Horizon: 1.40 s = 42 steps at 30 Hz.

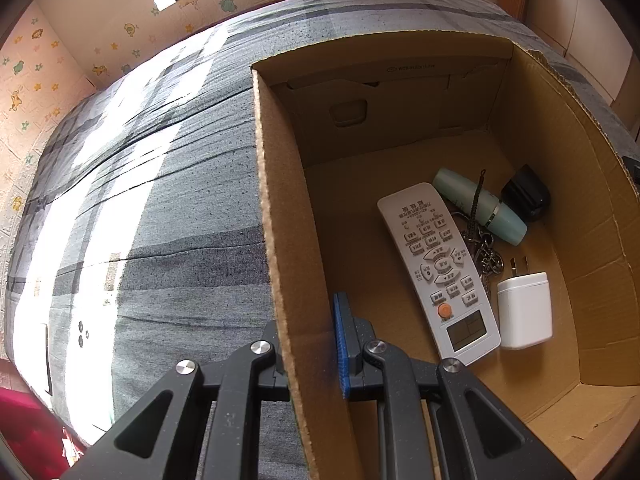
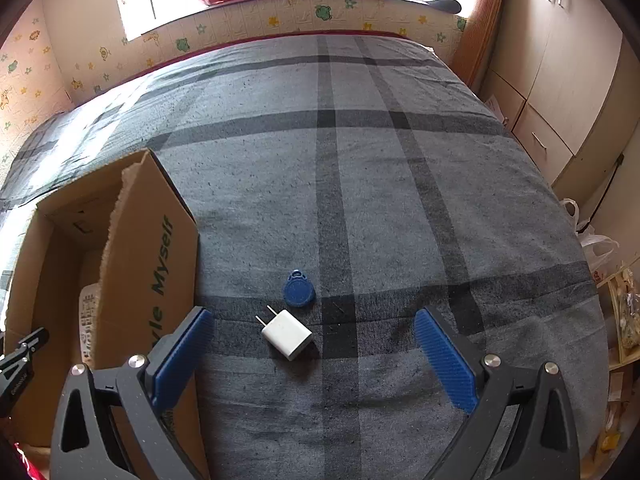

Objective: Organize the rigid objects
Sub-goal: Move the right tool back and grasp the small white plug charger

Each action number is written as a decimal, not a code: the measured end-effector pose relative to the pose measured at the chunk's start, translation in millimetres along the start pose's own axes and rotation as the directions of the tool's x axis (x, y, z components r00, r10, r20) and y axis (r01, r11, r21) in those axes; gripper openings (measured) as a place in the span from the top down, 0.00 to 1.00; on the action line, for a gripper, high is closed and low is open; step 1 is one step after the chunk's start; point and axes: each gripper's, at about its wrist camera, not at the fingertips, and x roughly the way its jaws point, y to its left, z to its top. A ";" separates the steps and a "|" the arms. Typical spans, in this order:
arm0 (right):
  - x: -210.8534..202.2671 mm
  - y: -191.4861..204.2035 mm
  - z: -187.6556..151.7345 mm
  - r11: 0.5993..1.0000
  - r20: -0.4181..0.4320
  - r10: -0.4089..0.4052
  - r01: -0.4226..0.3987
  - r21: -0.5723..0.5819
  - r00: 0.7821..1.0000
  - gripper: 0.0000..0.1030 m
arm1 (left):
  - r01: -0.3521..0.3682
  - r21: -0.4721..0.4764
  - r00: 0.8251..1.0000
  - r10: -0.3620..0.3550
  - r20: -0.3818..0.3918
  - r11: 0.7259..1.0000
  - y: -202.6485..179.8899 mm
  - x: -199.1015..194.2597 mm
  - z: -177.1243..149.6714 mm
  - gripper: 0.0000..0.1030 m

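Cardboard box (image 1: 540,184) serves as the landmark; it stands open-topped on the bed (image 2: 380,184), which is covered by a grey plaid sheet.

Left tool (image 1: 312,344): clenched on the box's left wall. One blue-padded finger (image 1: 342,344) sits inside the box against the wall; the other finger lies outside it, and the wall edge runs between them.

Contents of the box, all lying on its floor:
- White remote control (image 1: 438,268), lengthwise near the middle, display end toward the camera.
- White charger plug (image 1: 525,310), just right of the remote, prongs pointing toward the far wall.
- Mint-green cylindrical case (image 1: 480,204), beyond the remote's far end, with a dark cord lying across it.
- Metal chain (image 1: 486,256), between the remote and the charger plug.
- Black object (image 1: 526,192), touching the green case on its right; its kind cannot be told.

Right tool (image 2: 314,348): released, jaws wide apart, held above the bed to the right of the box.

Items outside the box, on the sheet to its right:
- Second white charger plug (image 2: 287,334), lying between the blue pads (image 2: 444,356) as seen from the right wrist camera, touching neither.
- Blue key fob (image 2: 298,289), just beyond that plug, apart from it.

The outer right wall of the box carries green lettering.
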 end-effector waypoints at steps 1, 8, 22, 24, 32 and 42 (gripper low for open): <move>6.0 -0.4 -1.6 1.000 -0.009 -0.006 0.006 -0.002 1.000 0.00 | -0.001 0.001 1.000 0.001 -0.001 1.000 -0.4 0.0 0.2 0.85; 41.5 -1.0 -10.4 1.000 -0.058 -0.007 0.006 -0.008 0.998 0.00 | -0.001 0.003 1.000 0.001 0.001 1.000 -2.6 -0.2 0.5 0.85; 69.7 5.5 -15.3 1.000 -0.107 0.030 -0.031 -0.006 0.994 0.40 | 0.000 0.001 1.000 0.000 0.000 1.000 -1.4 0.2 0.9 0.85; 68.0 5.9 -14.7 0.998 -0.110 0.058 -0.058 0.006 0.992 0.60 | 0.002 0.001 1.000 -0.002 -0.001 1.000 -0.8 0.7 0.8 0.85; 59.5 0.4 -16.8 0.998 -0.113 0.055 -0.053 0.020 0.992 0.60 | 0.003 -0.002 1.000 -0.003 0.001 1.000 1.0 0.1 0.6 0.85; 29.1 3.3 -17.3 1.000 -0.104 0.030 -0.030 0.000 0.994 0.60 | 0.003 -0.004 1.000 -0.003 0.005 1.000 1.6 -1.1 -1.5 0.85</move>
